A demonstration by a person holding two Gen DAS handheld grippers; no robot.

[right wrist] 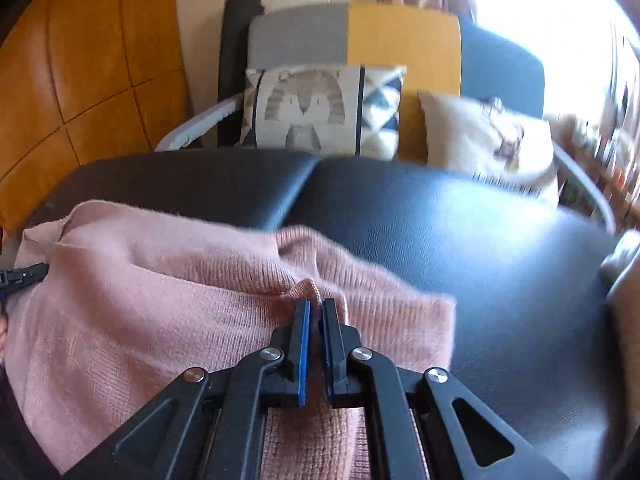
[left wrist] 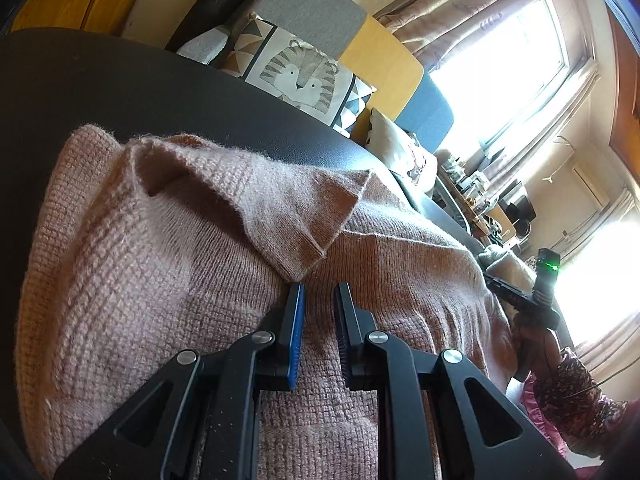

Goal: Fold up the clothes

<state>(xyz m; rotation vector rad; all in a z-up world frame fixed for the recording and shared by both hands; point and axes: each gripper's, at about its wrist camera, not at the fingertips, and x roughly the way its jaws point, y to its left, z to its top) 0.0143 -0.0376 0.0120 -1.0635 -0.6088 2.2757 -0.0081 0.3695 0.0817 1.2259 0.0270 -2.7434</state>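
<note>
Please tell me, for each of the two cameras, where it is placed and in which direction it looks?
Left wrist: on the left gripper, looking along its fingers down over the pink sweater toward the windows; the other gripper and a patterned sleeve show at right.
Right wrist: on the right gripper, facing the sofa; its jaws pinch a sweater fold.
Shared: sweater, black surface, tiger cushion.

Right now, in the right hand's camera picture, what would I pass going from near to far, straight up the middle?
Right gripper pinching a fold of the pink sweater → black padded surface → tiger-print cushion → grey, yellow and blue chair back.
</note>
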